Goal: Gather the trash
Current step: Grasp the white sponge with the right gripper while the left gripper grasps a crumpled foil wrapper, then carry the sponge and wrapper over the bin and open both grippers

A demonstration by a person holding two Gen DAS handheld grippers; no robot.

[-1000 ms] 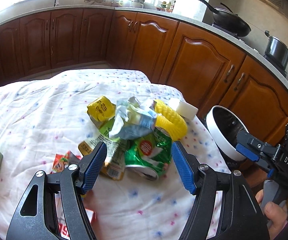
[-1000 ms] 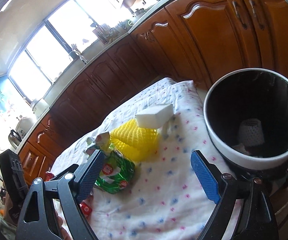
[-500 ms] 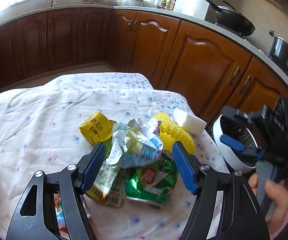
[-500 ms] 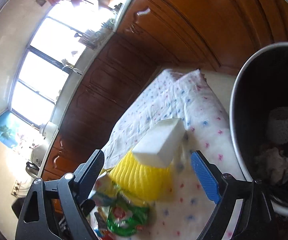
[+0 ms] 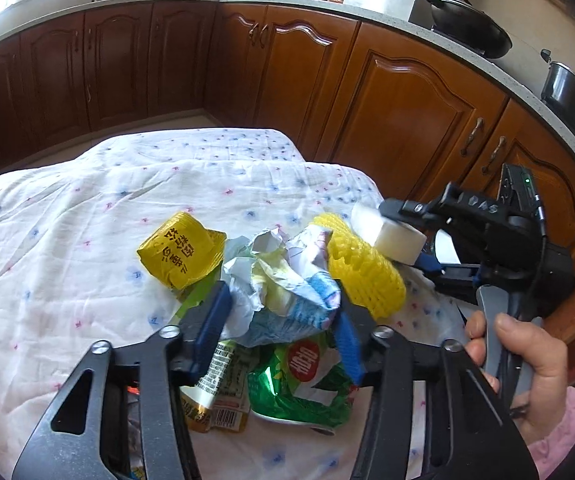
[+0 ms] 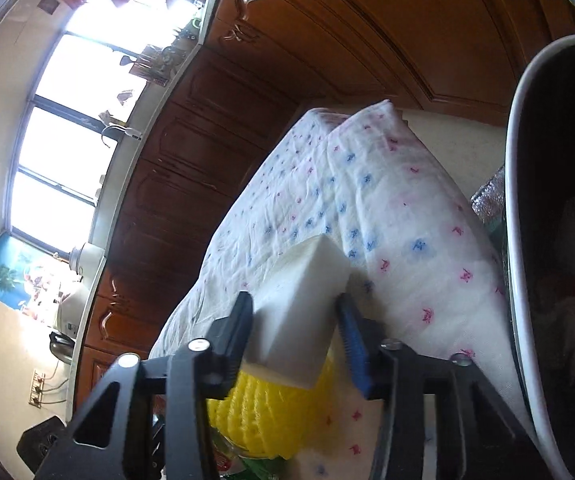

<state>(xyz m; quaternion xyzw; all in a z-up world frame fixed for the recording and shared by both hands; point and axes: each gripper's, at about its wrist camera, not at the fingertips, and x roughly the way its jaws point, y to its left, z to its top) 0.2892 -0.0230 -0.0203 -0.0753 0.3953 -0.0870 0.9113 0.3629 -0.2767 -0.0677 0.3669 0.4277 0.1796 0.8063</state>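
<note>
At the cloth-covered table's bin-side edge, a light, squashy white foam block (image 6: pixel 299 304) is clamped across its flanks by the just-closed right gripper (image 6: pixel 295 328), while a soft crumpled blue-and-white paper wrapper (image 5: pixel 283 288) is pinched by the just-closed left gripper (image 5: pixel 283 320).

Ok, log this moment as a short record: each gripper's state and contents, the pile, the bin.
left gripper: jaws just closed in on the crumpled paper wrapper, pads pressing its sides
right gripper: jaws just closed on the white foam block
pile: yellow packet, yellow foam net, green wrapper, lying on the flowered cloth
bin: beside the table edge, open, trash already inside
hand: grips the right gripper's handle
</note>
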